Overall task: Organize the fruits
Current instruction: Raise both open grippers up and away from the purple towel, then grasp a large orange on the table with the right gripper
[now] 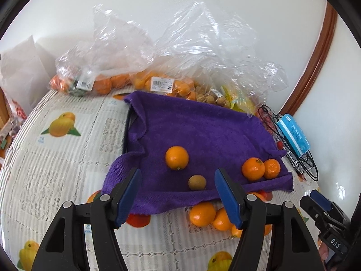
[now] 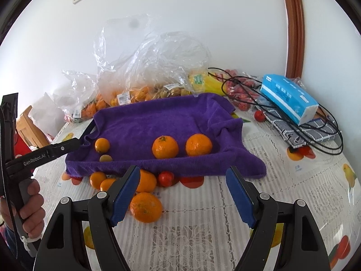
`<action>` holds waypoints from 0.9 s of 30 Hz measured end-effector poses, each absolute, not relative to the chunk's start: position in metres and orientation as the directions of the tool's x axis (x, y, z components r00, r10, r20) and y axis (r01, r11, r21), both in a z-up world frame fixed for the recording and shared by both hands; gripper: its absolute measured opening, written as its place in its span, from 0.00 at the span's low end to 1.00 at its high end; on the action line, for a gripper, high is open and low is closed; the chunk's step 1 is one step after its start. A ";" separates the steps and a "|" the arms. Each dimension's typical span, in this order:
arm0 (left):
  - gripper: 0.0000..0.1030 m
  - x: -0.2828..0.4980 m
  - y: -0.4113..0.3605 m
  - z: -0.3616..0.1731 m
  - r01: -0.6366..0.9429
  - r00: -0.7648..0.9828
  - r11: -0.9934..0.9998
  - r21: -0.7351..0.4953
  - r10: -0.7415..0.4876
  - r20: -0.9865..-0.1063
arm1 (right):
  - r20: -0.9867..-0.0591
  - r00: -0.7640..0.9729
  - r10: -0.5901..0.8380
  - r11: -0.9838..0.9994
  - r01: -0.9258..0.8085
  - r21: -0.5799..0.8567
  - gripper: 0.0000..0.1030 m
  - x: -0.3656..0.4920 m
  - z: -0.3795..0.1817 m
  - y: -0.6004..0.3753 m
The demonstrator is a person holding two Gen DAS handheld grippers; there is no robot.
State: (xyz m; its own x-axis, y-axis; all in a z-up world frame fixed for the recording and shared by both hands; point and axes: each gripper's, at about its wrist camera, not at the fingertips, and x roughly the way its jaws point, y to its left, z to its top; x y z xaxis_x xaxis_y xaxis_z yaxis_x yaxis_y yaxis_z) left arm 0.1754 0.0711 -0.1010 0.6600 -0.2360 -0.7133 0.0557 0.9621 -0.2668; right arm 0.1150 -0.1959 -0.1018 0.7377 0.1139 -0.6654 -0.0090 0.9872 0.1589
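Observation:
A purple towel (image 1: 203,131) (image 2: 158,117) covers a tray on the table. On it lie a small orange (image 1: 177,157) (image 2: 102,145), a small brown fruit (image 1: 197,182) (image 2: 105,158) and two mandarins (image 1: 253,169) (image 2: 165,147), (image 1: 271,168) (image 2: 198,144). Loose oranges (image 1: 202,213) (image 2: 146,207) and a small red fruit (image 2: 165,178) lie on the tablecloth in front of the towel. My left gripper (image 1: 178,196) is open and empty just before the towel's front edge. My right gripper (image 2: 182,194) is open and empty above the loose oranges.
Clear plastic bags of oranges and small brown fruits (image 1: 158,83) (image 2: 140,94) stand behind the towel against the wall. A blue tissue pack (image 2: 288,97) (image 1: 293,133), black cables (image 2: 259,94) and a checked cloth (image 2: 304,128) lie at the right. The tablecloth (image 1: 67,158) has printed fruit pictures.

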 end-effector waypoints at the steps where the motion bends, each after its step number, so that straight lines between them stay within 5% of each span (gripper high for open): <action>1: 0.66 0.175 0.074 -0.103 0.047 0.655 0.962 -0.269 -0.232 -0.719 | -0.673 0.731 0.115 0.987 -0.008 0.159 0.76 0.115 -0.105 -0.195; 9: 0.66 0.176 0.082 -0.110 0.016 0.638 0.962 -0.271 -0.219 -0.738 | -0.720 0.675 0.162 0.983 -0.048 0.176 0.62 0.120 -0.130 -0.181; 17: 0.66 0.177 0.080 -0.111 0.015 0.635 0.967 -0.255 -0.206 -0.745 | -0.745 0.631 0.216 0.976 -0.131 0.172 0.61 0.120 -0.149 -0.151; 24: 0.66 0.178 0.085 -0.112 0.015 0.623 0.959 -0.283 -0.231 -0.747 | -0.772 0.589 0.238 0.971 -0.141 0.192 0.42 0.127 -0.162 -0.150; 27: 0.66 0.175 0.082 -0.112 0.033 0.622 0.959 -0.281 -0.239 -0.746 | -0.777 0.588 0.223 0.974 -0.157 0.161 0.42 0.125 -0.159 -0.147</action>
